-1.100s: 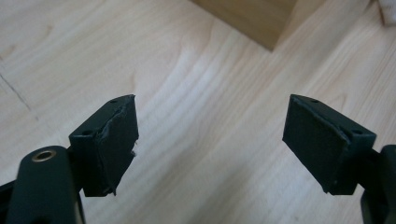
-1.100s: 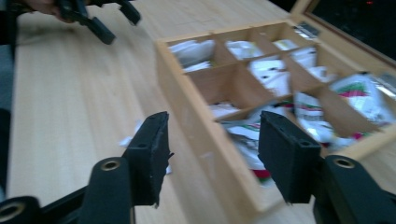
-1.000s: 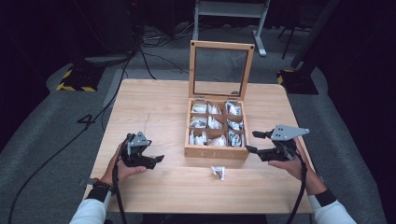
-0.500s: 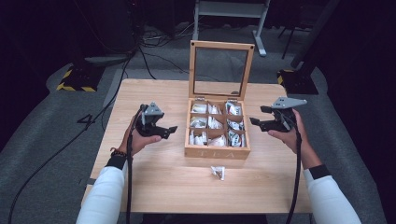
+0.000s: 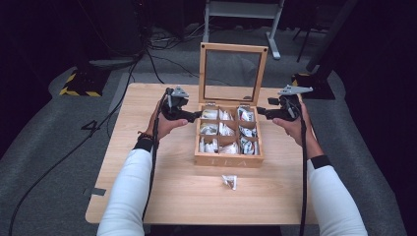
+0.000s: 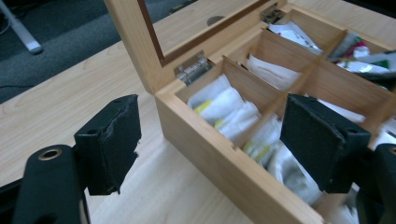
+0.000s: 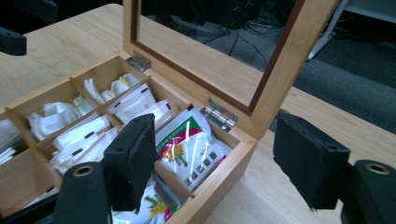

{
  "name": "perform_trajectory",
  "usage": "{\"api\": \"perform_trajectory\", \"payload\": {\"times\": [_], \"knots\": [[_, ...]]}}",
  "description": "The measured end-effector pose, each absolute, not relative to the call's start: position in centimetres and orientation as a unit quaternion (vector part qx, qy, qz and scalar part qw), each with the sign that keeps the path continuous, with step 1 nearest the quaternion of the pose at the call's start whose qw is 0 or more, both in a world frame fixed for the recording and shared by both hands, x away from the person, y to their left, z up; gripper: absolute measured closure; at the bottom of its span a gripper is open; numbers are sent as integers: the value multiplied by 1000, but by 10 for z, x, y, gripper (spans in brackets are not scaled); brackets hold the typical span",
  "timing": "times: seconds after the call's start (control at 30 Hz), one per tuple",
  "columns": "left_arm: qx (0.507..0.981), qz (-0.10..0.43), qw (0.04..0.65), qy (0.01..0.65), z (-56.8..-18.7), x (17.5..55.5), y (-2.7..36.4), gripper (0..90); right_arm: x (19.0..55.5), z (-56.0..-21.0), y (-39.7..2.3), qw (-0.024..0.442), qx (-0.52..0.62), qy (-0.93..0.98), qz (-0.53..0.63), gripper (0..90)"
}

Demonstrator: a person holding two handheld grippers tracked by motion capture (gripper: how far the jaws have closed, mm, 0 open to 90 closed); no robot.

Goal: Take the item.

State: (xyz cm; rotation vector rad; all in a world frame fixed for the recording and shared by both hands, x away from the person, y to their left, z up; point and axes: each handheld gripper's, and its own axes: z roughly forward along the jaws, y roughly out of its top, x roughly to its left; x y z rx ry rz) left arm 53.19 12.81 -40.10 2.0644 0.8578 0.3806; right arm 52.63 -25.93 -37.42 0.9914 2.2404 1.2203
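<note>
Wooden box (image 5: pixel 227 160) is sitting mid-surface (image 5: pixel 147 196), glass lid (image 5: pixel 232 73) standing upright at the far edge, compartments packed w/ white sachets (image 5: pixel 223 130). One loose sachet (image 5: pixel 229 181) is lying on the surface just in front of the box, apart from it.

Left tongs (image 5: pixel 195 115) are hovering at the box's far-left corner, pointing in toward it; jaws standing apart, having just been closing a little, not gripping anything. In the left gripper view the left tongs (image 6: pixel 210 135) are straddling the box's corner wall (image 6: pixel 219 154): one pad (image 6: pixel 114 140) outside over bare surface, the other over the sachet compartments, neither touching wood as far as I can tell. Lid hinge (image 6: pixel 192 69) is sitting just beyond.

Right tongs (image 5: pixel 260 112) are hovering at the far-right corner, also aimed inward; jaws wide apart after opening further, nothing pressed betw. them. In the right gripper view the right tongs (image 7: pixel 215 163) are bracketing the box's corner by the hinge (image 7: pixel 219 114), one pad (image 7: pixel 133 158) over a green-printed sachet (image 7: pixel 191 149), the other outside the box over the surface.
</note>
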Motion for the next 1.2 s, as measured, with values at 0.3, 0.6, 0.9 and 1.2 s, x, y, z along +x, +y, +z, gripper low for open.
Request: {"api": "perform_trajectory", "payload": {"times": [0.3,0.6,0.9,1.2], "knots": [[811,165,411,383,-393,569,108,225,552,-372,-256,212,380,792,428,318],[802,171,393,416,-396,590,107,238,576,-379,-255,207,404,782,427,322],[807,164,383,419,-405,603,100,251,593,-388,-244,192,411,785,423,329],[810,148,391,412,-407,612,88,276,603,-394,-239,181,417,783,424,335]]}}
